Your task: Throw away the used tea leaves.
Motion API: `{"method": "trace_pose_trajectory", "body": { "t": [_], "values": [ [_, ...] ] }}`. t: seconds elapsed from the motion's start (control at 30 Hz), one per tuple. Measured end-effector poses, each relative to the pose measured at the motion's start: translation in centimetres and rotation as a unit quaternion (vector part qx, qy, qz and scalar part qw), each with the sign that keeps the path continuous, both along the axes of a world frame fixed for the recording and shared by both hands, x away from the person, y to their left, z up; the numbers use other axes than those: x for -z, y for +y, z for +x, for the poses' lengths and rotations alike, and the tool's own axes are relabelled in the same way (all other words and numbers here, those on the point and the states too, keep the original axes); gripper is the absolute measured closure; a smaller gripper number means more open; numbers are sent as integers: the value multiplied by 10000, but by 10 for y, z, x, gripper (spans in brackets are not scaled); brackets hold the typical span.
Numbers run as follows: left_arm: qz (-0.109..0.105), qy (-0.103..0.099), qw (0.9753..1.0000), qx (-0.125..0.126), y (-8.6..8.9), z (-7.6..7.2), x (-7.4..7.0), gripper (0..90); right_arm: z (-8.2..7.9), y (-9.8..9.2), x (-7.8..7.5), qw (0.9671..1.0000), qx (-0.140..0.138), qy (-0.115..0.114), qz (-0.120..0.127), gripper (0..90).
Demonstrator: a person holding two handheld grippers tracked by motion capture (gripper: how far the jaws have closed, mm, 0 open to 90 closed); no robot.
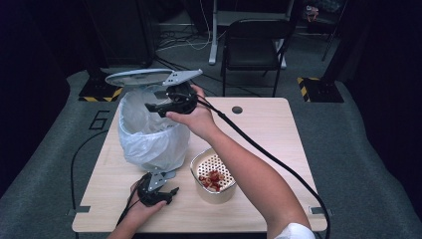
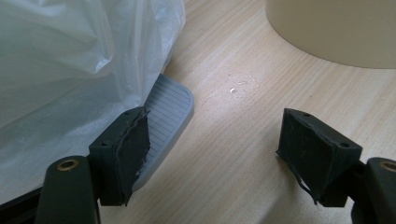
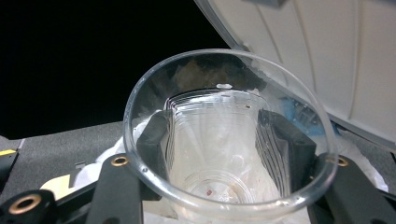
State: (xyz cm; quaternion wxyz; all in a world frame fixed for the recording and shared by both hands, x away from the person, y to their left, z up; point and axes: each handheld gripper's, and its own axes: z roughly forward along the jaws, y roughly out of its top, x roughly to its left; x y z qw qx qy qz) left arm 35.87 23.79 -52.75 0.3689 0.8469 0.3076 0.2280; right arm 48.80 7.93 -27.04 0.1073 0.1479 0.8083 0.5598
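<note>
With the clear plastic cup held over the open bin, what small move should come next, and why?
Probably open the right gripper and let the clear plastic cup drop into the white-lined pedal bin. The cup looks nearly empty and hangs above the bag, with the grey lid raised. The left gripper, jaws open, sits at the grey ribbed pedal.

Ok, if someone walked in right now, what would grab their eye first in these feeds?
Probably the clear plastic cup clamped in the right gripper, held over the open pedal bin with its white liner, lid raised, at the table's far left. Next, the beige strainer pot of red bits near the front edge, and the left gripper, jaws open, beside the bin's grey pedal.
</note>
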Motion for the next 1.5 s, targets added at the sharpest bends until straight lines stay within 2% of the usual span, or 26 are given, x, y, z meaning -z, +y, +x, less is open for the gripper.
{"method": "trace_pose_trajectory", "body": {
  "t": [0.2,0.37,0.47,0.53,0.57,0.63,0.97,1.07,1.13,1.17,1.2,1.3,1.47,1.5],
  "values": [
    [9,-3,10000,6,0,0,0,246,11,8,14,9997,160,195,-48,464],
    [34,-5,10000,-5,0,0,0,246,16,13,23,9993,281,263,-38,442],
    [23,-7,10000,-15,0,0,0,246,17,14,23,9986,393,346,41,356],
    [40,-6,10000,-2,0,0,0,246,18,13,23,9981,406,449,108,258],
    [35,-5,10000,-1,0,0,0,246,19,13,23,9981,386,449,141,205],
    [39,-5,10000,1,0,0,0,246,19,13,23,9981,421,441,113,159],
    [23,-4,10000,7,0,0,0,246,14,11,21,9985,362,391,107,139],
    [6,4,10000,13,0,0,0,246,9,5,19,9987,337,363,98,140],
    [-13,12,10000,-13,0,0,0,246,5,0,17,9992,315,240,14,141],
    [-67,-118,9999,-74,-1,0,2,246,2,-3,16,9993,303,205,-55,141],
    [-11,13,10000,1,0,0,0,246,0,-7,15,9993,319,188,-73,142],
    [-15,14,10000,2,0,0,0,246,-6,-22,11,9994,299,122,-104,146],
    [-52,29,10000,6,1,0,0,246,-9,-45,4,9994,355,49,35,162],
    [-71,-24,10000,-22,0,0,1,246,-10,-50,3,9992,388,56,50,165]
  ]
}}
